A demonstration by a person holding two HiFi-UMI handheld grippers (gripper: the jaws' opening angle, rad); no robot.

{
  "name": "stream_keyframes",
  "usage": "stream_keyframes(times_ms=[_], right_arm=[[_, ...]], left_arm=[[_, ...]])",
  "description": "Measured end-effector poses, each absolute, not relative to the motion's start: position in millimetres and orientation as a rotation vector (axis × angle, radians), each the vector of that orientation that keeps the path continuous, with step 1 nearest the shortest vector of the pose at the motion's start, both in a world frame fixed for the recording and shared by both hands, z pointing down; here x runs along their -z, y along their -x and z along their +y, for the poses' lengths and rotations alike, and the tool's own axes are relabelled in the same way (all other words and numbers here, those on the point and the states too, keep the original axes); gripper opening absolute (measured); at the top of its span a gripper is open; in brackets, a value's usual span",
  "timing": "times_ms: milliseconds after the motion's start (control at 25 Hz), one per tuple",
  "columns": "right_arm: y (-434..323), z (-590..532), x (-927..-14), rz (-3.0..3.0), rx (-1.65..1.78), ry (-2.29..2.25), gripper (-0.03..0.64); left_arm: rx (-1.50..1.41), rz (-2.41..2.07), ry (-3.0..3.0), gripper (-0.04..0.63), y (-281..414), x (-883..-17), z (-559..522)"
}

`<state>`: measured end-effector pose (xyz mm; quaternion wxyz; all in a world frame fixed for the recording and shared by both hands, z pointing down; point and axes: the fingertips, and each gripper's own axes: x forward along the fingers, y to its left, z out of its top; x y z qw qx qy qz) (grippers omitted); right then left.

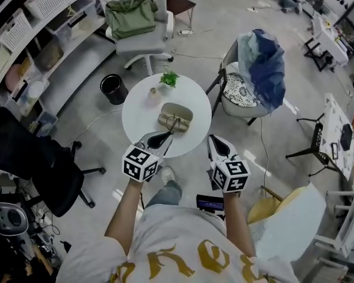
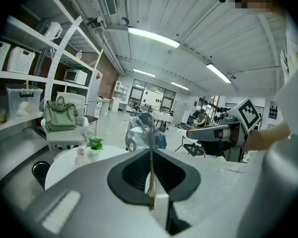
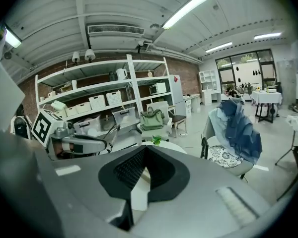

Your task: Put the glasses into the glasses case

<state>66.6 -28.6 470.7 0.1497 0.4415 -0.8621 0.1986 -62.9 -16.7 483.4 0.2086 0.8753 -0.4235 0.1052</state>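
The left gripper (image 1: 167, 135) pinches a temple of the thin dark-framed glasses (image 1: 176, 123) at the beige oval glasses case (image 1: 179, 111), mid-way on the round white table (image 1: 133, 119) with bare top around. The right gripper (image 1: 214, 140), jaws together and empty, hangs at the table's near edge. Whether the glasses touch the case is unclear.

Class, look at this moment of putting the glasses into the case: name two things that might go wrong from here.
1. The left gripper pinches the glasses only by a thin arm, so they might swing or slip out.
2. The glasses case lies loose on the round table while the right gripper is shut and off it; a push could slide the case toward the potted plant.
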Motion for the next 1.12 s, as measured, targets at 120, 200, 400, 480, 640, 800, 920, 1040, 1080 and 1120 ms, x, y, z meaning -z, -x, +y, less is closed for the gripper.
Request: stream_keyframes(times_ms=[120, 200, 400, 480, 640, 800, 920, 1040, 1080, 1120], right_arm=[[-53.4, -71.2, -479.4, -2.44, -0.584, -1.288, 0.025], [-45.8, -92.9, -483.7, -2.415, -0.589, -1.304, 0.025], [-39.2, -125.4, -491.9, -2.375, -0.605, -1.34, 0.025], [-37.7, -131.9, -493.3, -2.364, -0.61, -1.345, 0.025], [-36.6, -136.8, -492.7, -2.362, -0.61, -1.346, 0.025], [-40.1, -137.2, -496.1, -2.36, -0.63, -1.337, 0.025], [-40.1, -136.6, -500.9, -2.369, -0.647, -1.315, 0.025], [-37.2, -140.8, -506.5, -2.389, -0.653, -1.281, 0.025], [-36.9, -141.5, -508.8, -2.391, -0.66, -1.27, 0.025], [-37.2, -141.1, -511.1, -2.393, -0.67, -1.259, 0.025]], left_arm=[[-0.325, -1.163, -2.448, 0.015, 82.5, -486.6, -67.1], [-0.342, -1.146, -2.455, 0.015, 94.1, -489.5, -93.5], [-0.368, -1.087, -2.47, 0.015, 107.2, -500.6, -135.2], [-0.371, -1.061, -2.472, 0.015, 107.8, -505.3, -143.5], [-0.373, -1.02, -2.473, 0.015, 104.7, -514.3, -151.4], [-0.415, -1.002, -2.466, 0.015, 98.8, -522.5, -152.5], [-0.434, -0.991, -2.47, 0.014, 93.7, -526.0, -150.4], [-0.464, -1.005, -2.47, 0.014, 91.4, -531.4, -151.3], [-0.47, -1.008, -2.462, 0.014, 90.6, -534.1, -150.7], [-0.47, -1.007, -2.453, 0.015, 89.2, -537.2, -149.0]])
